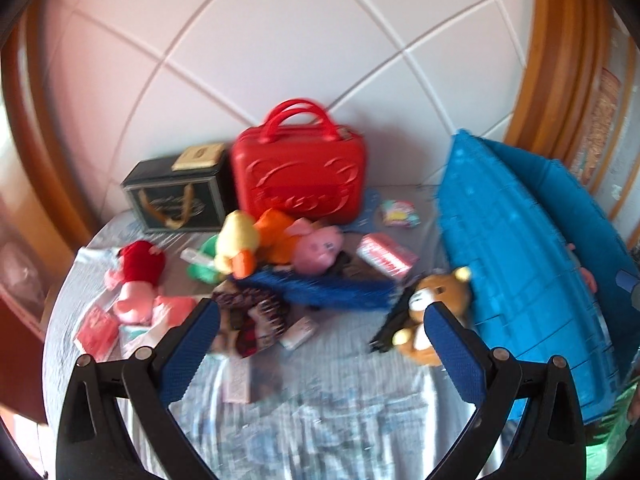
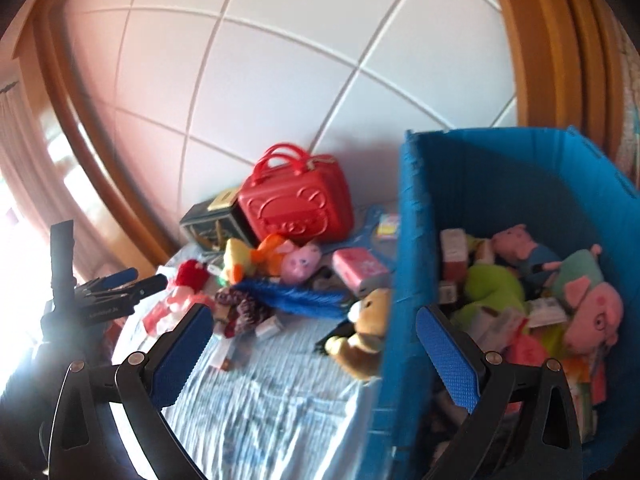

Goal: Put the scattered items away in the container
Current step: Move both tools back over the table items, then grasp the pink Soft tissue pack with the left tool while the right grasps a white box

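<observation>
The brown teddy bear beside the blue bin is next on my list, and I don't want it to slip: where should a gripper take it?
Grip the brown teddy bear across its soft torso, coming from above. It leans against the blue bin, so that side is blocked. The open left gripper is probably nearest.

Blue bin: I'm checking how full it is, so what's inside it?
The blue bin holds plush toys: a green one, pink pig plushes, plus small boxes and packets. Anything beneath that pile, and the bin's bottom, is covered.
</observation>
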